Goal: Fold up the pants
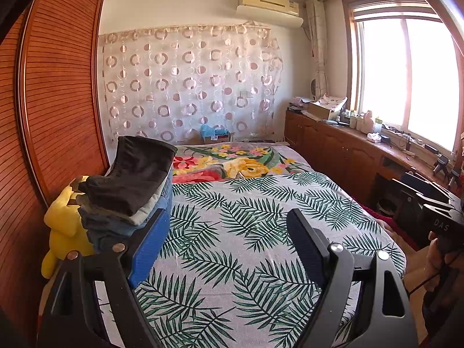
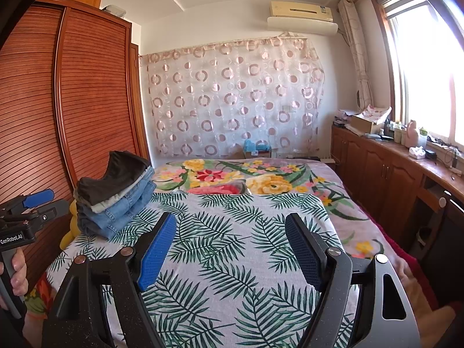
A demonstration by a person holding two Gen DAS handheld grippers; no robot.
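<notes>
A stack of folded pants (image 1: pixel 130 191), a dark pair on top of grey and blue denim ones, sits at the left edge of the bed (image 1: pixel 246 232). The same stack of pants (image 2: pixel 116 200) shows left of centre in the right wrist view. My left gripper (image 1: pixel 229 226) hovers open over the palm-leaf sheet, just right of the stack, with nothing between its fingers. My right gripper (image 2: pixel 230 226) is also open and empty above the sheet (image 2: pixel 232 261). Each gripper appears in the other's view: the right gripper (image 1: pixel 435 203) at the far right, the left gripper (image 2: pixel 46 201) at the far left, in a hand.
A yellow plush toy (image 1: pixel 63 226) lies against the stack by the slatted wooden wardrobe (image 1: pixel 58 101). A flowered blanket (image 2: pixel 232 177) covers the far end of the bed. Wooden cabinets (image 2: pixel 377 174) with clutter run under the window on the right.
</notes>
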